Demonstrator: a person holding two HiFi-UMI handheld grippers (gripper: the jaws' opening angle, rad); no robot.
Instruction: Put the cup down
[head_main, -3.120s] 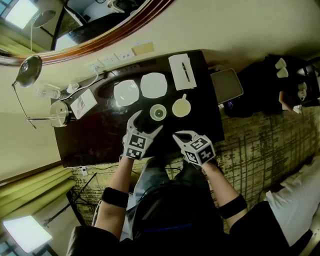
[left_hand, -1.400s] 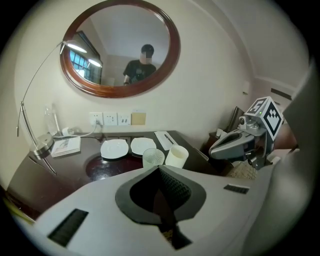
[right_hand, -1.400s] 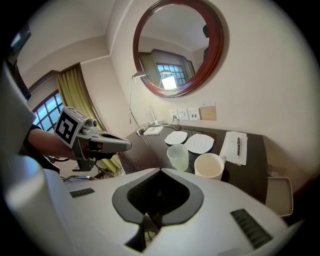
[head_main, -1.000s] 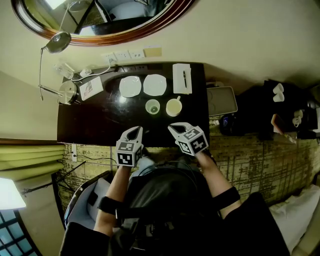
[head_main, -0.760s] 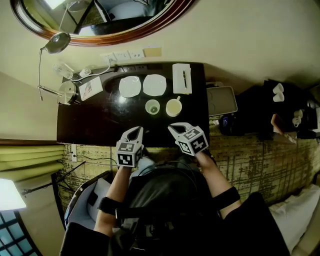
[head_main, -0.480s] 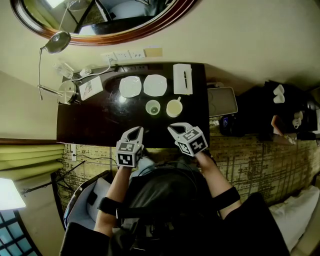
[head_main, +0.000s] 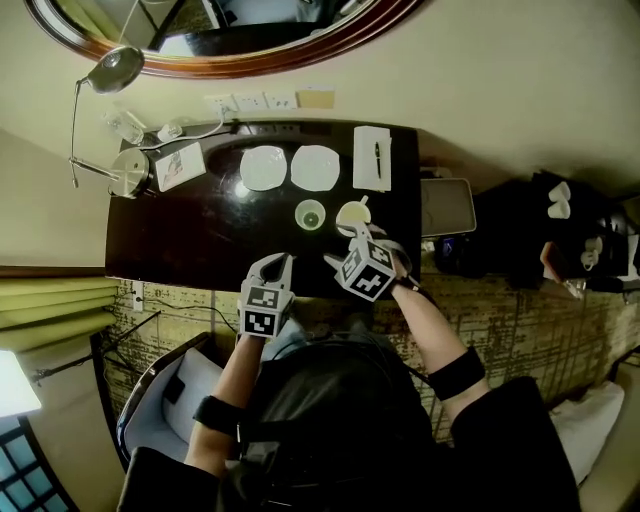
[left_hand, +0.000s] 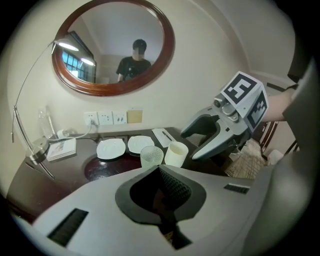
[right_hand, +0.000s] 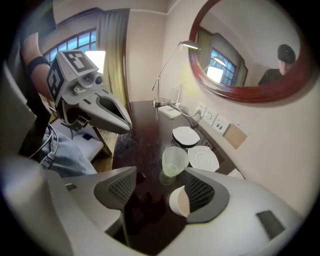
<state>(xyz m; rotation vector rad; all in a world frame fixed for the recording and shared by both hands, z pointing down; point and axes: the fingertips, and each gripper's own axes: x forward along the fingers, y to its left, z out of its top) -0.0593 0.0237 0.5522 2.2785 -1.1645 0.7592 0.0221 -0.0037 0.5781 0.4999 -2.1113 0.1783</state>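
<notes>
A cream cup (head_main: 352, 215) with a handle stands on the dark table (head_main: 180, 240), right of a ribbed glass cup (head_main: 309, 214). My right gripper (head_main: 349, 240) hovers just short of the cream cup; its jaws have just been opening. In the right gripper view the cream cup (right_hand: 179, 201) shows close against the right finger, partly hidden by it, and the pads do not press on it; the glass cup (right_hand: 174, 161) stands beyond. My left gripper (head_main: 275, 263) is shut and empty at the table's near edge. From it I see the glass cup (left_hand: 151, 156), the cream cup (left_hand: 175, 153) and the right gripper (left_hand: 212, 145).
Two white plates (head_main: 264, 167) (head_main: 315, 167) and a notepad with a pen (head_main: 372, 158) lie behind the cups. A desk lamp (head_main: 115, 70) with its round base (head_main: 130, 172), a card (head_main: 180, 165) and a bottle (head_main: 125, 128) crowd the back left. A mirror hangs above.
My right gripper has moved forward and down toward the cream cup, rolled, and its jaws have opened. The left gripper has stayed at the table edge, shut.
</notes>
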